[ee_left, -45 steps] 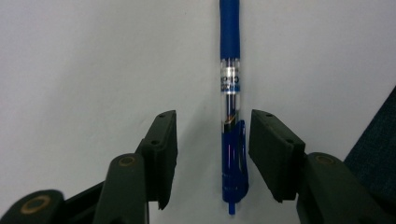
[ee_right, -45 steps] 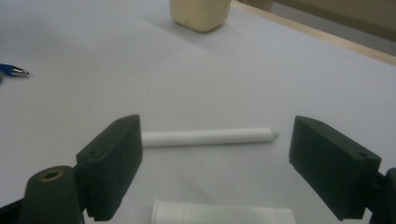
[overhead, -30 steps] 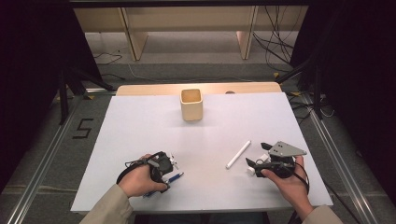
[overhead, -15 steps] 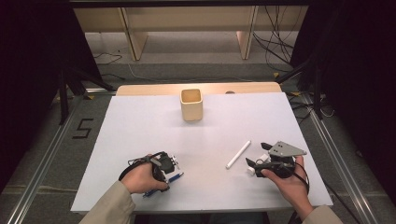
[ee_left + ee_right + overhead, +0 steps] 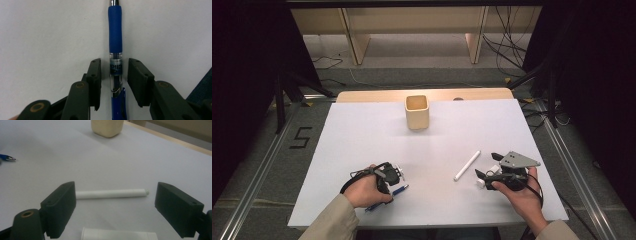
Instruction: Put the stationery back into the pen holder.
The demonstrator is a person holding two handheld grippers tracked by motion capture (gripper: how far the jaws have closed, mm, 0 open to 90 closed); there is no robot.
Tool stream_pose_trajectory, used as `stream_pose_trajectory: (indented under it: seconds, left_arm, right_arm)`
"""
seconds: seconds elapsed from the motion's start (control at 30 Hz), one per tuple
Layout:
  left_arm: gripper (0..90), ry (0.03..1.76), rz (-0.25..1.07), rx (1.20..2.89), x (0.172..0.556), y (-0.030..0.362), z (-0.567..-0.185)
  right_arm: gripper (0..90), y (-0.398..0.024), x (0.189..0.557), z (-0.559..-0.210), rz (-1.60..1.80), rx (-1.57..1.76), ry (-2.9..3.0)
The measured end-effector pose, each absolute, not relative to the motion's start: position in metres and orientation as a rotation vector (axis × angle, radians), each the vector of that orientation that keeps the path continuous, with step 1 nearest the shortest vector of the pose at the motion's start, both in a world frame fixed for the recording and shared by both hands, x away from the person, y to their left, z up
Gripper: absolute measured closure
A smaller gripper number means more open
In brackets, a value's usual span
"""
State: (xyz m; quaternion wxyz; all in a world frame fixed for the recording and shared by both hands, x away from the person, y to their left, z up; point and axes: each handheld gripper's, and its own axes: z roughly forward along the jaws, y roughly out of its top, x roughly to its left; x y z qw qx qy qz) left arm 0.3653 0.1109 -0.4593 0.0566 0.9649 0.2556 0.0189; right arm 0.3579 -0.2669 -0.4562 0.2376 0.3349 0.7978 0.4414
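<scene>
The blue pen (image 5: 115,62) lies on the table, well short of the beige cup (image 5: 417,112). The left gripper (image 5: 115,83) has just been closing around it, pads not yet touching; lifting remains. The right gripper (image 5: 115,206) gapes wide near the white stick (image 5: 110,193)

Bare table (image 5: 362,135) around cup (image 5: 417,112)

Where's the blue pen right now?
In the high view, the blue pen lies on the white table near its front left edge. It sits between the left gripper's jaws, which have just been closing without touching it.
</scene>
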Motion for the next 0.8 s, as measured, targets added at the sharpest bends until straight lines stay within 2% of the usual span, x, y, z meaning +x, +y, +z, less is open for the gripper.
stream_pose_trajectory:
  seconds: [0.43, 0.8]
  left_arm:
    - [78.5, 0.844, 0.040, 2.910, 0.3642, 0.1097, -0.4591]
    - [79.4, 0.857, 0.065, 2.899, 0.3615, 0.1098, -0.4589]
  right_arm:
    - [18.0, -0.2667, 0.3577, -0.4561, 1.208, 0.914, 2.189]
    - [18.0, -0.2666, 0.3577, -0.4561, 1.211, 0.912, 2.189]
